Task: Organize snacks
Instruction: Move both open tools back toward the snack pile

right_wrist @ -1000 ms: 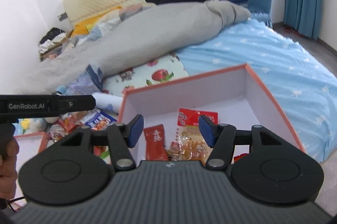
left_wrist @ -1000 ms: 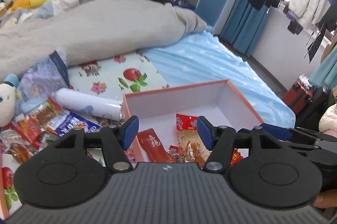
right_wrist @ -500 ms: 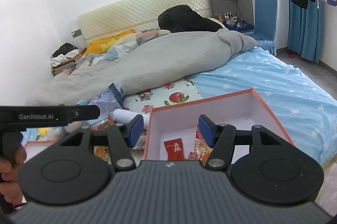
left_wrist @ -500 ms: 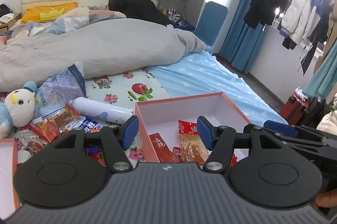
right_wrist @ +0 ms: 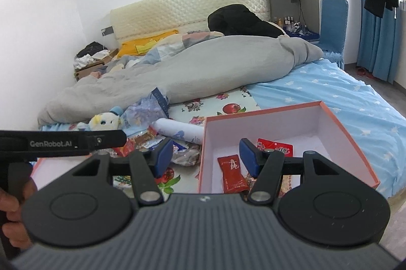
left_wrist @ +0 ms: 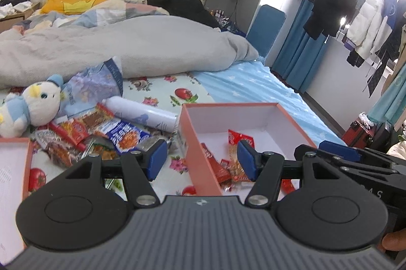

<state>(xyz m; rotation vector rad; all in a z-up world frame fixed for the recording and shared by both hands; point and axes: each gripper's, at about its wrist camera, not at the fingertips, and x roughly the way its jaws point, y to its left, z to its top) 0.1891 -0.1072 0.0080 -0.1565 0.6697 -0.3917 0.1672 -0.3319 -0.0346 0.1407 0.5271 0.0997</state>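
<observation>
An orange box with a white inside (left_wrist: 192,135) (right_wrist: 337,125) lies open on the bed. It holds a few red snack packets (left_wrist: 237,136) (right_wrist: 232,172). More loose snack packets (left_wrist: 101,130) (right_wrist: 142,140) are heaped on the flowered mat to its left. My left gripper (left_wrist: 200,159) hangs open over the box's near left wall, nothing between its blue pads. My right gripper (right_wrist: 205,157) is open too, above the box's near left corner, and empty. The left gripper's body (right_wrist: 63,143) shows at the left of the right wrist view.
A white spray can (left_wrist: 142,112) (right_wrist: 180,130) lies between heap and box. A plush duck (left_wrist: 35,102) (right_wrist: 106,120) and a crumpled blue bag (left_wrist: 96,84) sit behind the heap. A second orange box (left_wrist: 15,161) is at the left. A grey duvet (left_wrist: 114,51) fills the far bed.
Both grippers have drawn back from the box and swung left; the box looks smaller and the snack heap, duck and second box have come into view. Jaw openings are unchanged.
</observation>
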